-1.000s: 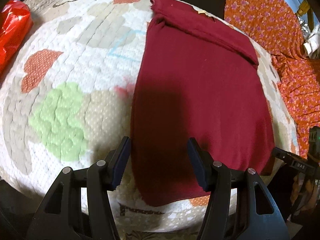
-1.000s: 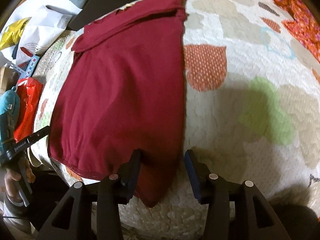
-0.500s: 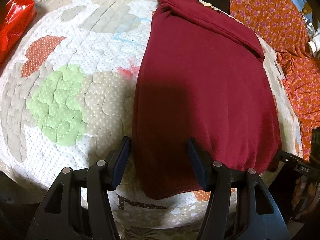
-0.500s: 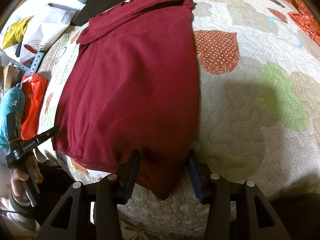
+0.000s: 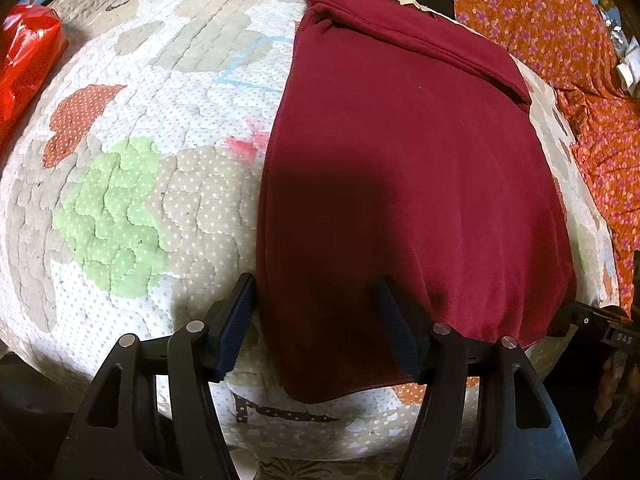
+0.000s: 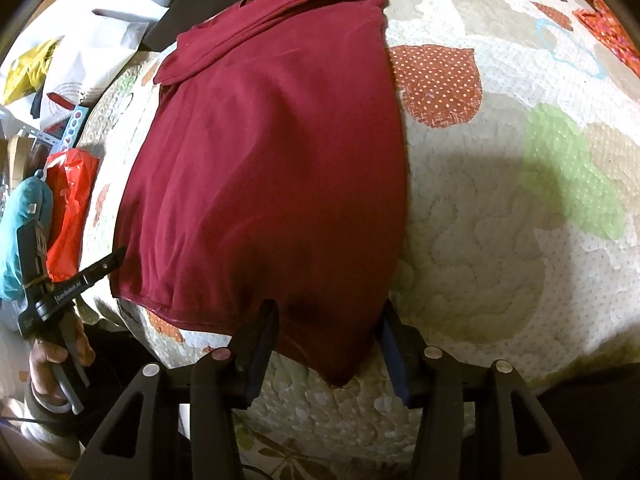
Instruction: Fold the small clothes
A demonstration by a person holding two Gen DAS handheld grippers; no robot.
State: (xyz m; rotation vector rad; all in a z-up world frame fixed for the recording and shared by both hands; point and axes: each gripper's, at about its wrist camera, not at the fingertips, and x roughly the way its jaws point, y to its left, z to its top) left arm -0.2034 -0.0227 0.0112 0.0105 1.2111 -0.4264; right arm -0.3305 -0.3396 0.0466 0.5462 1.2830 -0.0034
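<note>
A dark red garment [image 5: 400, 160] lies flat on a quilted patchwork mat [image 5: 140, 160], folded lengthwise, with a fold across its far end. It also shows in the right wrist view [image 6: 272, 152]. My left gripper [image 5: 316, 304] is open, its jaws straddling the garment's near left corner, just above the cloth. My right gripper [image 6: 328, 324] is open, its jaws straddling the near right corner. Neither holds cloth. The left gripper also shows at the left edge of the right wrist view [image 6: 60, 292].
A red plastic bag [image 5: 24, 60] lies left of the mat. An orange floral cloth [image 5: 580, 60] lies to the right. White and yellow bags [image 6: 72, 52] and a teal object [image 6: 20, 220] sit beyond the mat's left side.
Both grippers have moved forward and lower onto the garment's near corners. The garment itself has not shifted, and both stay open.
</note>
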